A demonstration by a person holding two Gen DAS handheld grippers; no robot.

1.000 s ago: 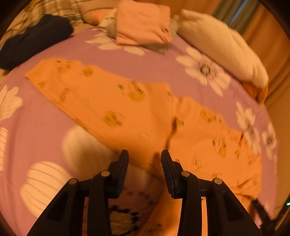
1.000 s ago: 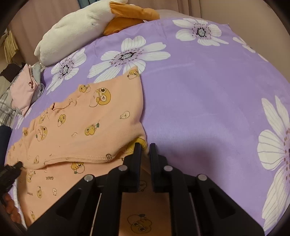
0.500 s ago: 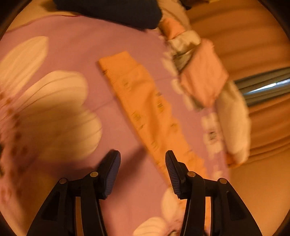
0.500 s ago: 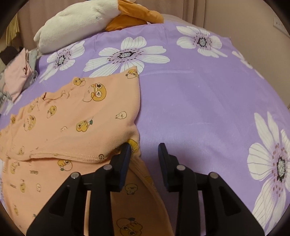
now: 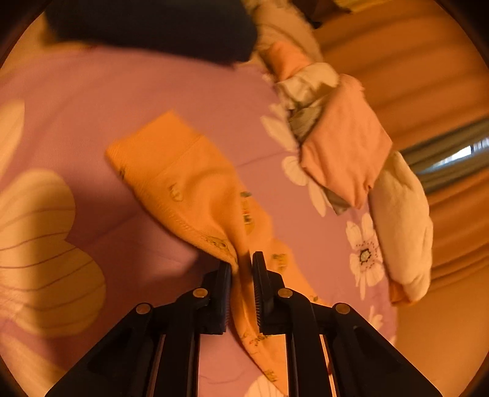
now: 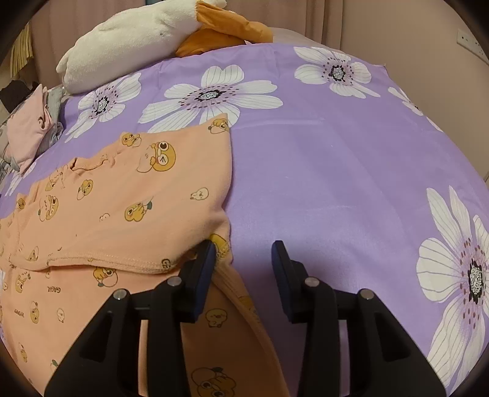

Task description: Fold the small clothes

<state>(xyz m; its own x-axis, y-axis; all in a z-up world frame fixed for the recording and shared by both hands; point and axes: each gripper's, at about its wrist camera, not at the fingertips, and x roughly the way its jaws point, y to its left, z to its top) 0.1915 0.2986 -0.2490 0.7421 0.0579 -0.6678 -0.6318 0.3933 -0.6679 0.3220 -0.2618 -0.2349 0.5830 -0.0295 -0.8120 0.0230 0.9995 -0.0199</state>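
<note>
An orange child's garment printed with cartoon ducks [image 6: 122,207] lies partly folded on the purple flowered bedspread [image 6: 336,171]. In the left wrist view its long sleeve or leg [image 5: 183,183] stretches away from me, and my left gripper [image 5: 241,268] is shut on the cloth, pinching it up off the bed. My right gripper [image 6: 243,253] is open, just above the bedspread at the garment's right-hand corner, its left finger [image 6: 204,259] touching the folded hem. It holds nothing.
A pile of folded pink and grey clothes [image 5: 345,146] and a dark garment [image 5: 152,27] lie at the far edge of the bed. A white and orange plush toy [image 6: 146,39] lies beyond them. Curtains [image 5: 412,76] hang behind.
My left gripper swung over to the garment's long end and closed on the cloth. My right gripper opened, let go of the folded corner and drew back slightly.
</note>
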